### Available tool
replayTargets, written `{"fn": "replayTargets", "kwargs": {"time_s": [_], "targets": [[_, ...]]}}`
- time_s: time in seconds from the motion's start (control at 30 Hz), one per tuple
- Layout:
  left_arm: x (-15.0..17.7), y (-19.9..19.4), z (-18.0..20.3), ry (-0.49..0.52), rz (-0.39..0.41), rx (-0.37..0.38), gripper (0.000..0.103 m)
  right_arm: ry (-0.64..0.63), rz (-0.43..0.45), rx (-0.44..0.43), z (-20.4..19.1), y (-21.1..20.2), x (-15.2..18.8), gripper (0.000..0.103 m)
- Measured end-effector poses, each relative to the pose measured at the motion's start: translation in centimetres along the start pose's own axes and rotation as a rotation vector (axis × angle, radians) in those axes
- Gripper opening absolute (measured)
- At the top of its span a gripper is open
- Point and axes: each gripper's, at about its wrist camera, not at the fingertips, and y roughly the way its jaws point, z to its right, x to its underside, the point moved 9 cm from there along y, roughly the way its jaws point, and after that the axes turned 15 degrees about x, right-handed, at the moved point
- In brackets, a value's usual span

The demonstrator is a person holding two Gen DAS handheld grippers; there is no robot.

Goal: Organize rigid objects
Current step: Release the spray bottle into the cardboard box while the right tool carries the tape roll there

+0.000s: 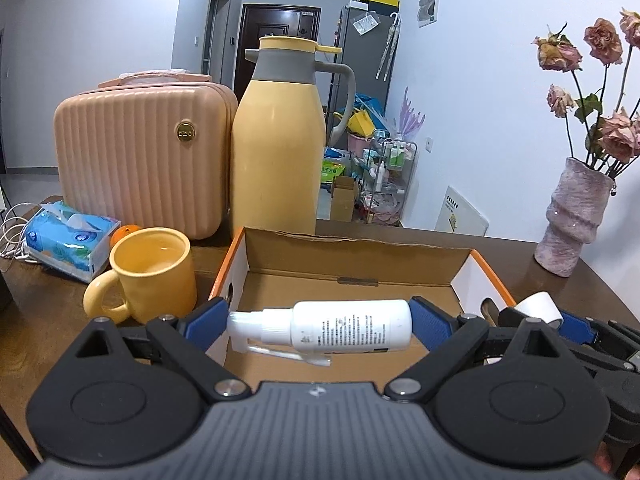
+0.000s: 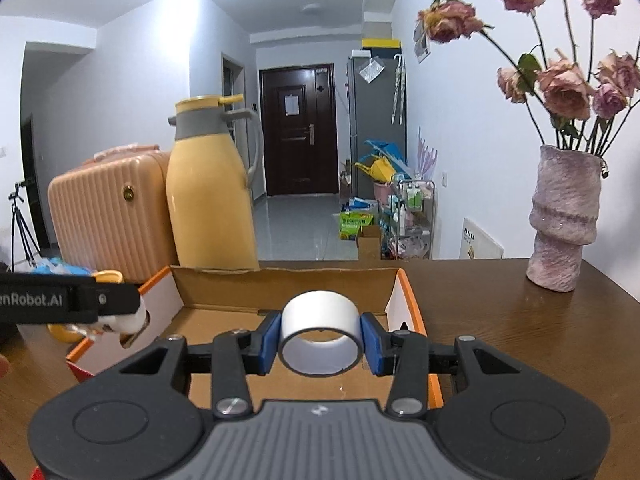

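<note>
**Both grippers loaded over the open carton**

Left gripper: blue pads clamped end to end on a white spray bottle, lying crosswise at lower centre of the left wrist view, above the cardboard box. Right gripper: jaws narrowed onto a white tape roll, hole facing the camera, centre frame, over the same box. Behind the box, upper left: yellow thermos, pink case. Yellow mug just left of the box. Vase at right on the table.

Black tongs, blue pads, grey ribbed housing
</note>
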Motion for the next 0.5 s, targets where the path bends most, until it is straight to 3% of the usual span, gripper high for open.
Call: {"fn": "replayTargets", "kwargs": {"time_s": [0.3,0.5], "targets": [[-0.7,2.8,-1.0,0.025,-0.023,-0.017,0.097,-0.051,-0.058,-0.001,-1.2,3.2,0.3,0.042],[-0.1,5.2,-1.7,0.037,-0.078,-0.029,0.097,-0.066,-0.111,0.010,-1.3,5.3,1.1,0.042]]}}
